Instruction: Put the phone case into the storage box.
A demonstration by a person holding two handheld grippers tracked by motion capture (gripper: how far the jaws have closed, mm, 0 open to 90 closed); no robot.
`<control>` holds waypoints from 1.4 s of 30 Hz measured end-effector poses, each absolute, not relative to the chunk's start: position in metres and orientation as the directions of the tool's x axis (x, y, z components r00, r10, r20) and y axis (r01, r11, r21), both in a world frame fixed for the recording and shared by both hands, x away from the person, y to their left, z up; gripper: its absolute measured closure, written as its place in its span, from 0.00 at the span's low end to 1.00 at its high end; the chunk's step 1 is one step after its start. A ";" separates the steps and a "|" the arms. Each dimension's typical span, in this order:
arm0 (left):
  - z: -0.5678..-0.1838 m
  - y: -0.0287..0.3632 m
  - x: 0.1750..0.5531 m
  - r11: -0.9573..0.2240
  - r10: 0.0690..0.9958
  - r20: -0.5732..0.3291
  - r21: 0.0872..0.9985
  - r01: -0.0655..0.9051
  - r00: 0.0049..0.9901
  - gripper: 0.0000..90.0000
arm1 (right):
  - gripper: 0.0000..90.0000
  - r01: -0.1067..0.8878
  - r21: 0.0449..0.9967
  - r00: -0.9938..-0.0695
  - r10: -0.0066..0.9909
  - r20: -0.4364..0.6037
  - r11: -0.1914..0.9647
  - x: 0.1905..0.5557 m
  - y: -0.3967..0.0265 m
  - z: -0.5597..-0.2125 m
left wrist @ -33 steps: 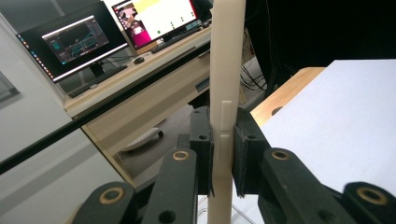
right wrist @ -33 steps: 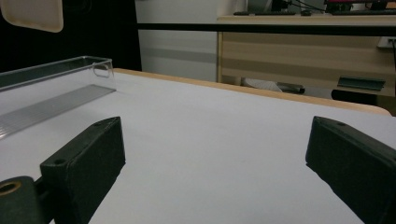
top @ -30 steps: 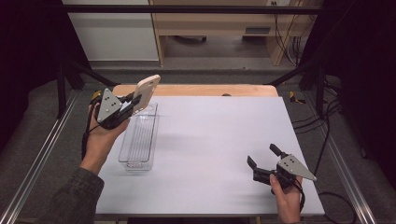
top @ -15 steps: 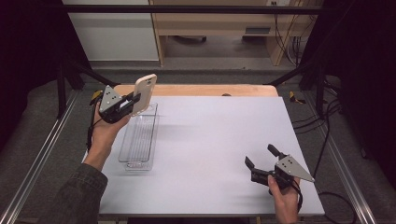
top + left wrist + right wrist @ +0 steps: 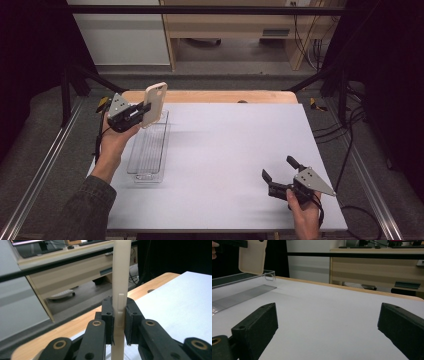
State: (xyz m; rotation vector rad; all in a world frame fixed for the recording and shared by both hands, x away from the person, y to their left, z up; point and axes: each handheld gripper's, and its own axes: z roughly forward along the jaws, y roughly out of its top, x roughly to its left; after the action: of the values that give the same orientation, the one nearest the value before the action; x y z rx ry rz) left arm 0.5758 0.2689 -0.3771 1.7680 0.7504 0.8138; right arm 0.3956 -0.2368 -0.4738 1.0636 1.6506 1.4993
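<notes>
High view, one item: beige phone case, upright, clamped edge-on in left gripper above far end of clear tray at ten o'clock; right gripper, jaws apart, empty, at five o'clock.

A clear tray lies along the table's left side, the phone case held upright above its far end, and the right gripper sits well apart near the front right corner.
</notes>
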 end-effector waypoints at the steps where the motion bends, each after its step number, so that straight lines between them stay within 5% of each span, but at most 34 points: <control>1: -0.378 0.269 0.577 -0.298 0.796 0.174 0.946 0.125 0.579 0.89 | 0.03 0.139 0.990 -0.452 0.890 0.053 0.012 0.395 -0.237 -0.474; 42: -0.405 0.286 0.592 -0.284 0.802 0.104 0.933 0.222 0.588 0.89 | 0.03 0.174 0.983 -0.467 0.883 0.036 0.052 0.398 -0.229 -0.481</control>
State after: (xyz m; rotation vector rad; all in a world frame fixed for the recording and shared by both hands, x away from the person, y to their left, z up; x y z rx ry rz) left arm 0.5922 0.2857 -0.4048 1.8080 0.8356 0.7199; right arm 0.3976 -0.2290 -0.4813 1.0666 1.7129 1.4629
